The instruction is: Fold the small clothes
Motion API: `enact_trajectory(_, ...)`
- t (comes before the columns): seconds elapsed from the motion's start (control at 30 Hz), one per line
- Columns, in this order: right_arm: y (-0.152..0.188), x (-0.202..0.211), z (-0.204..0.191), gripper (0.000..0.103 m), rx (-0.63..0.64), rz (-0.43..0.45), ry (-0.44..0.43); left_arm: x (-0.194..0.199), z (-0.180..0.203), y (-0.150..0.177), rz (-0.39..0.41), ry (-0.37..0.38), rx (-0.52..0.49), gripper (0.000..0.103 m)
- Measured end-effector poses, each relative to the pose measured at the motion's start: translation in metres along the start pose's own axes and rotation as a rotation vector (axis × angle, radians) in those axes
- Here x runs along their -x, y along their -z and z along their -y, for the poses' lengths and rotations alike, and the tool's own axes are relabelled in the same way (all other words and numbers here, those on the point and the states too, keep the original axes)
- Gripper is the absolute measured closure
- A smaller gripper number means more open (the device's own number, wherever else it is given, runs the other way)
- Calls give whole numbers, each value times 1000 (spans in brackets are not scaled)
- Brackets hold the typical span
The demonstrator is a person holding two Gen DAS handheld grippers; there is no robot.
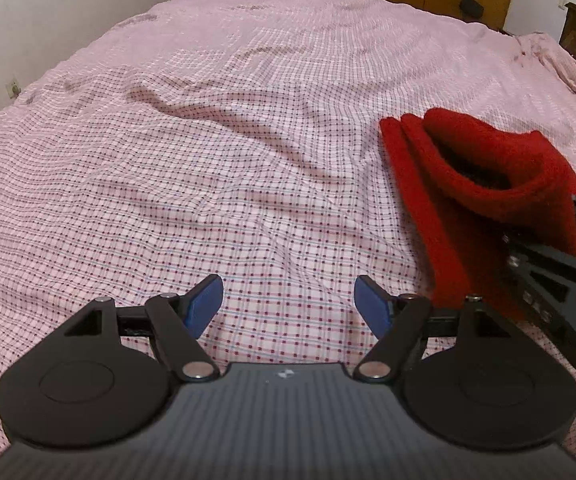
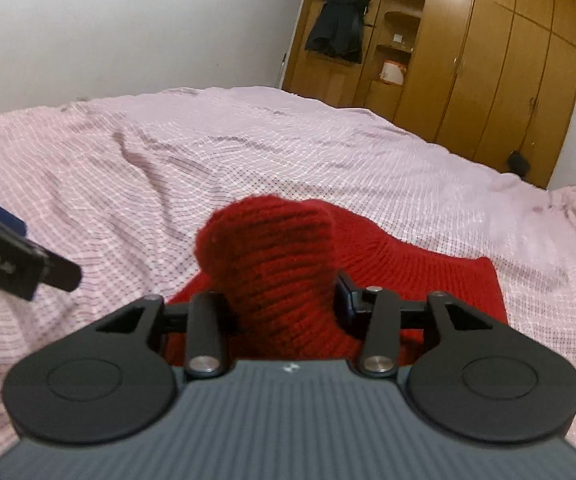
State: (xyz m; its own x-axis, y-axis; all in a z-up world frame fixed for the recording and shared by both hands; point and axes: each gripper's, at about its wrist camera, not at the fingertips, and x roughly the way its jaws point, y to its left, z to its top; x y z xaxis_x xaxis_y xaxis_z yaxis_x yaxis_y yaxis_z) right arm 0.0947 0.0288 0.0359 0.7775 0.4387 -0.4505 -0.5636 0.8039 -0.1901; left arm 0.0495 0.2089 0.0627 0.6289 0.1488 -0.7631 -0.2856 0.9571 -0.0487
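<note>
A red knitted garment (image 1: 483, 184) lies folded on the pink checked bed sheet (image 1: 208, 160), at the right of the left wrist view. My left gripper (image 1: 289, 304) is open and empty above bare sheet, to the left of the garment. My right gripper (image 2: 284, 300) is shut on a bunched fold of the red knitted garment (image 2: 272, 264) and lifts it; the rest (image 2: 427, 280) lies on the sheet behind. The right gripper's body (image 1: 555, 276) shows at the right edge of the left wrist view.
The bed sheet (image 2: 327, 152) is wrinkled and fills most of both views. Wooden wardrobes (image 2: 487, 60) stand beyond the bed, with a dark coat (image 2: 337, 24) hanging on them. A white wall (image 2: 128, 20) is at the left. The left gripper's edge (image 2: 16, 256) shows at the left.
</note>
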Motion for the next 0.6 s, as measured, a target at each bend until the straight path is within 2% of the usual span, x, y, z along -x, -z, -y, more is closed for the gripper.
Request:
enact_trajectory(0.23,-4,25,9,53,-94,-2,-77,10,4,-1,18,0,-9,24)
enact_trajectory(0.43,-7,55,34,52,-240,14,-156,23,10,-2,42,8,-21,24)
enact_trajectory(0.6,-8,68,72,52,-342,33,-135,35,18,-11,68,54,-14,24)
